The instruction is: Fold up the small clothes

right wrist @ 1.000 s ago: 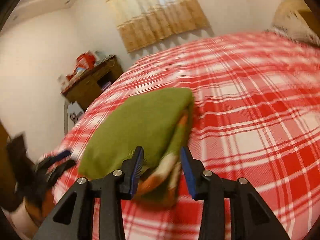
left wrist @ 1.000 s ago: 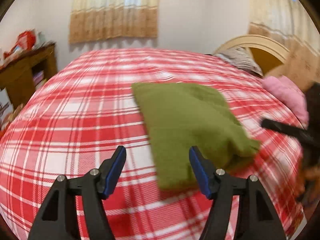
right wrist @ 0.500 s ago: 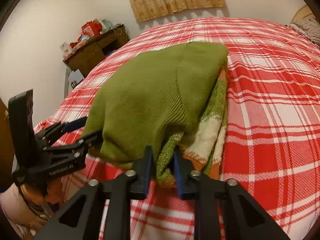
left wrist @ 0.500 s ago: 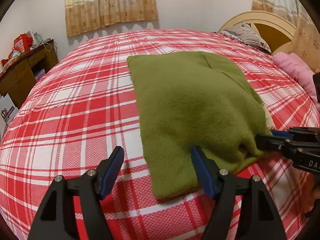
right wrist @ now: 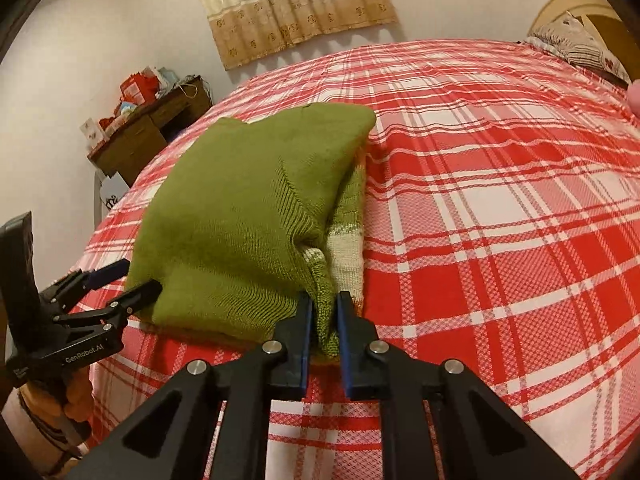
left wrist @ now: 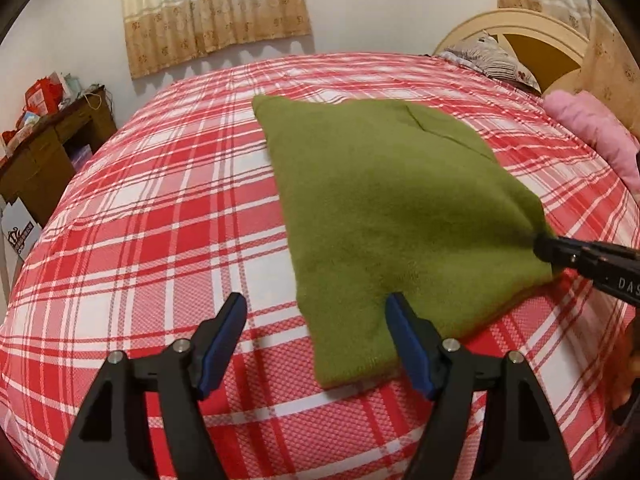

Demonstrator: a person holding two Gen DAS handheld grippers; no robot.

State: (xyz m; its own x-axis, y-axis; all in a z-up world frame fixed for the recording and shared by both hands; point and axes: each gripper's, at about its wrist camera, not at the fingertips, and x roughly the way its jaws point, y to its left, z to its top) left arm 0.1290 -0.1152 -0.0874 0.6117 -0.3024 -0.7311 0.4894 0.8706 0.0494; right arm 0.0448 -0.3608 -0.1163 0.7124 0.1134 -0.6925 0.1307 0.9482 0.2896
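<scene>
A folded green knit sweater [left wrist: 384,208] lies on the red plaid bed [left wrist: 160,208]. In the right wrist view the sweater [right wrist: 240,224] shows a white and orange patterned layer under its right edge. My right gripper [right wrist: 323,316] is shut on the sweater's near right corner; it also shows in the left wrist view [left wrist: 544,246]. My left gripper [left wrist: 316,320] is open and empty, its jaws straddling the sweater's near left corner just above the bed. It shows at the left in the right wrist view [right wrist: 120,284].
A wooden desk [left wrist: 44,152] with red clutter stands left of the bed. A pink pillow [left wrist: 592,128], a striped pillow [left wrist: 492,60] and a cream headboard [left wrist: 532,28] lie at the right. Curtains [left wrist: 216,12] hang on the far wall.
The sweater has come down from a lifted, tilted hold to lie flat on the bed. My right gripper closed tight on its corner. My left gripper stayed open at the near edge.
</scene>
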